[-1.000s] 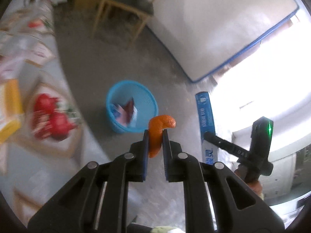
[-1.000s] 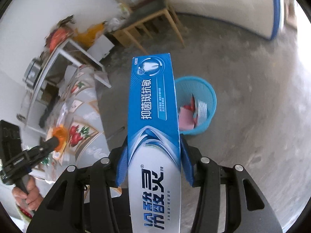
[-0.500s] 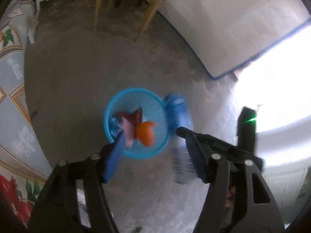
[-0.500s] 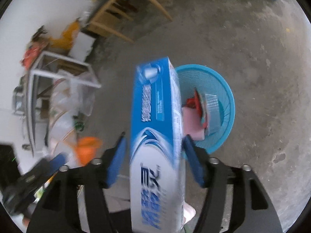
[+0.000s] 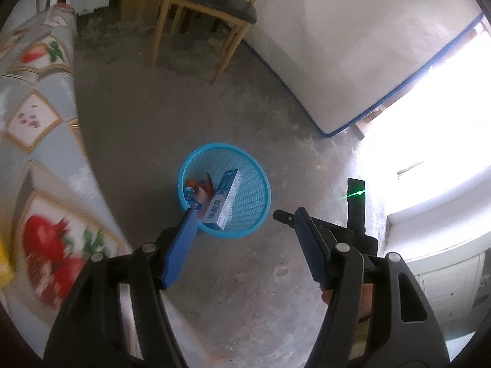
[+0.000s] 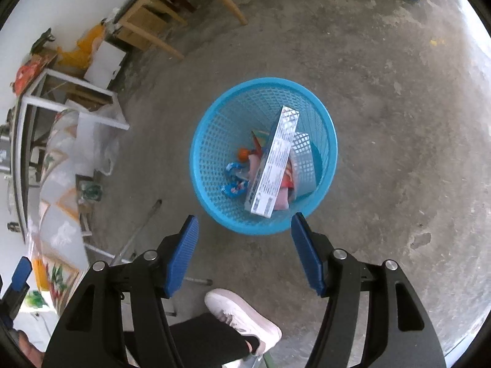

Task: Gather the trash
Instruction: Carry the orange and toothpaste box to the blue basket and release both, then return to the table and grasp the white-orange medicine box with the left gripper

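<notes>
A blue mesh basket (image 5: 245,153) (image 6: 331,135) stands on the concrete floor below both grippers. In it, a blue and silver toothpaste box (image 5: 225,199) (image 6: 273,165) leans on the wall. An orange peel (image 6: 243,154) (image 5: 199,184) lies beside it among wrappers. My left gripper (image 5: 245,214) hangs open above the basket's near side, with nothing between its jaws. My right gripper (image 6: 244,217) is open and empty too, just over the near rim. The left wrist view catches it to the right of the basket (image 5: 356,202).
A table with a fruit-print cloth (image 5: 36,153) runs along the left. A wooden chair (image 5: 211,9) and a white, blue-edged mattress (image 5: 337,46) stand beyond the basket. A person's white shoe (image 6: 242,312) is near the basket, and a stick (image 6: 144,227) lies on the floor.
Both grippers opened. The orange peel left the left gripper and the toothpaste box left the right one; both now lie in the basket. The right gripper sank closer to it.
</notes>
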Demonstrator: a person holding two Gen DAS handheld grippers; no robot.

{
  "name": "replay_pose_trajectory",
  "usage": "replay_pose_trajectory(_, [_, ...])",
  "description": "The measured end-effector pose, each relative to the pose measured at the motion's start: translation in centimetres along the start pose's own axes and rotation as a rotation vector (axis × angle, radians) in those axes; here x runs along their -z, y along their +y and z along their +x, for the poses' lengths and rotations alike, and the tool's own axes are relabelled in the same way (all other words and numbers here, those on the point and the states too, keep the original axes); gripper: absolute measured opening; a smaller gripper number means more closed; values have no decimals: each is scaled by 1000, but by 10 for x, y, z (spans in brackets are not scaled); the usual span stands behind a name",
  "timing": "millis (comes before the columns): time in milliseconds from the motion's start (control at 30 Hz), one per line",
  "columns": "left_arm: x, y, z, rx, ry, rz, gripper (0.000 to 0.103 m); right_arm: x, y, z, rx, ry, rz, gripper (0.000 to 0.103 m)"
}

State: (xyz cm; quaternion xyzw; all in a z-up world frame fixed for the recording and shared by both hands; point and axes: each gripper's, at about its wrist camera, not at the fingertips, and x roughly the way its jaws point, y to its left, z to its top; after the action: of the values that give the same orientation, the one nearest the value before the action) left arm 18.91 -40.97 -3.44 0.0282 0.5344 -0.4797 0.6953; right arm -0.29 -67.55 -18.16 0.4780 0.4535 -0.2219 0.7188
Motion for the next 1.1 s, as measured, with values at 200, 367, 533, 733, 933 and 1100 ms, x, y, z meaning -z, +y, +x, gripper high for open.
replay_pose_trajectory(200, [35, 14, -76, -18, -139, 23, 71, 30, 40, -54, -68, -55, -124, 66])
replay_pose_trajectory(367, [81, 59, -146, -112, -284, -41, 72, 53, 108, -87, -165, -69, -306, 67])
replay_pose_trajectory(533, [131, 113, -193, -199, -367, -181, 72, 84, 212, -84, -326, 8, -518, 67])
replay_pose_trajectory(733, [188, 160, -232, -247, -451, -337, 72, 112, 317, -30, -365, 113, -609, 63])
replay_pose_trajectory(933, [224, 185, -255, -268, -489, -392, 72, 116, 363, 13, -279, 144, -630, 51])
replay_pose_trajectory(1100, [238, 195, -262, -236, -505, -425, 72, 120, 361, 20, -269, 187, -580, 30])
